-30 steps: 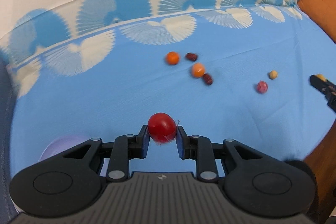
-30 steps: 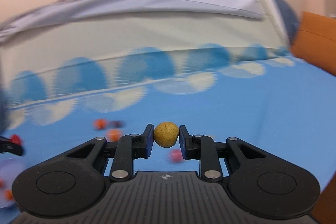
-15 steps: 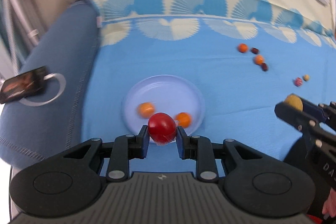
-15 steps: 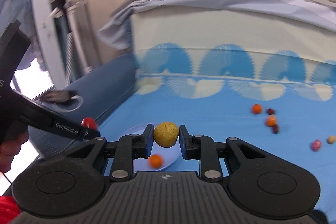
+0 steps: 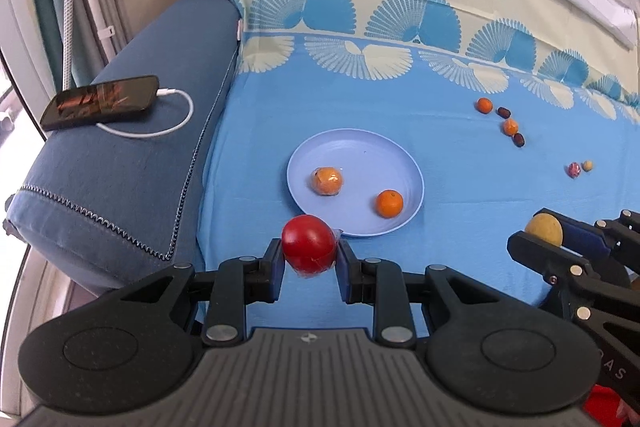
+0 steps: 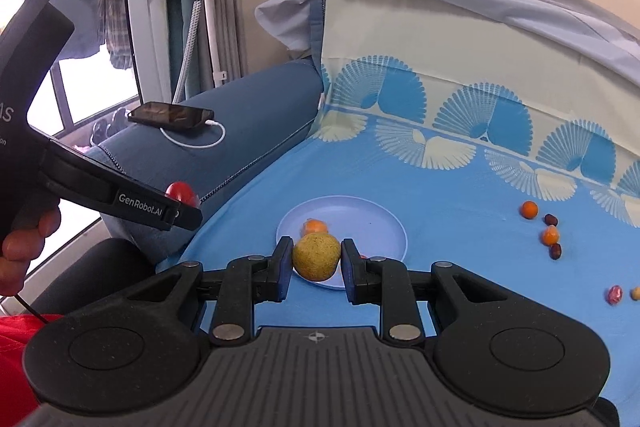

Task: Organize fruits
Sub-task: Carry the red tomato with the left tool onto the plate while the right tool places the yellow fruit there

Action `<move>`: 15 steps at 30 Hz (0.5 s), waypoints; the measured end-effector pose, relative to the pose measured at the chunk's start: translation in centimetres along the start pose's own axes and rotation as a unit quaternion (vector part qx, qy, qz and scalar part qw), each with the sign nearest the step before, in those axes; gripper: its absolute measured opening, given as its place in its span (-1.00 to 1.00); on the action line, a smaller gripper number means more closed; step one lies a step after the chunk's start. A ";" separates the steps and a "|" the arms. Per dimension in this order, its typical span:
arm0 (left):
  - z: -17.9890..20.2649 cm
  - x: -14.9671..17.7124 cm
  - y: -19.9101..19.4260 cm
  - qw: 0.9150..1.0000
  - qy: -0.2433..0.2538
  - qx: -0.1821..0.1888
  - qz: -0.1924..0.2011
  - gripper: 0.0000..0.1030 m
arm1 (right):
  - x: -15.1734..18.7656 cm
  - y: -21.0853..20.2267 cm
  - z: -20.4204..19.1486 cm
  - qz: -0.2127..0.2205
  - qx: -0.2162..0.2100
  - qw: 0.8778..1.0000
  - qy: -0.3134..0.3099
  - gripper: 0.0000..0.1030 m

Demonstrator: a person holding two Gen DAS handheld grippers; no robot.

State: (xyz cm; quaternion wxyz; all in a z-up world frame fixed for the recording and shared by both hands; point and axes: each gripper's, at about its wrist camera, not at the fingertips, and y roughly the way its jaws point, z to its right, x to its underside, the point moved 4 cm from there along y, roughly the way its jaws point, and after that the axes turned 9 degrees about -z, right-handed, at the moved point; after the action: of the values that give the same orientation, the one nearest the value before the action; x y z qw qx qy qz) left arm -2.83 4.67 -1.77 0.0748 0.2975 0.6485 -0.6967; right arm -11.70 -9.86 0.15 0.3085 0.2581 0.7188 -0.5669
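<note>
Left wrist view shows the left gripper (image 5: 310, 261) clenching a red tomato (image 5: 309, 244) now at the blue plate's (image 5: 356, 155) near rim, the right gripper (image 5: 540, 233) beside it grasping a yellow-brown fruit (image 5: 544, 230), both newly carried over from the scattered fruits, drop-off seemingly next; "GenRobot.AI" marks one handle.

"GenRobot.AI" on the left hand-held gripper (image 6: 182, 213)
</note>
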 end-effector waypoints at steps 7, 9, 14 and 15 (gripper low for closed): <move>-1.3 0.2 0.1 1.000 -0.014 0.006 0.008 -0.42 | -0.2 0.5 -1.4 -0.015 0.003 1.000 -0.018 -0.48; -1.5 0.2 0.2 1.000 -0.018 0.009 0.006 -0.42 | -0.2 0.6 -1.5 -0.018 0.003 1.000 -0.023 -0.48; -1.9 0.1 0.6 1.000 -0.021 0.013 0.005 -0.42 | -0.3 0.7 -1.5 -0.022 0.005 0.999 -0.026 -0.48; -1.9 0.1 0.6 1.000 -0.020 0.014 0.005 -0.42 | -0.3 0.8 -1.5 -0.023 0.005 0.999 -0.026 -0.48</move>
State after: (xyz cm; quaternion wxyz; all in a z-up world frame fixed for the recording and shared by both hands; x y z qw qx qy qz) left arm -1.95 6.43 -2.33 0.0873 0.2874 0.6359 -0.7109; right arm -11.14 -8.21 0.12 0.3126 0.2280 0.7137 -0.5839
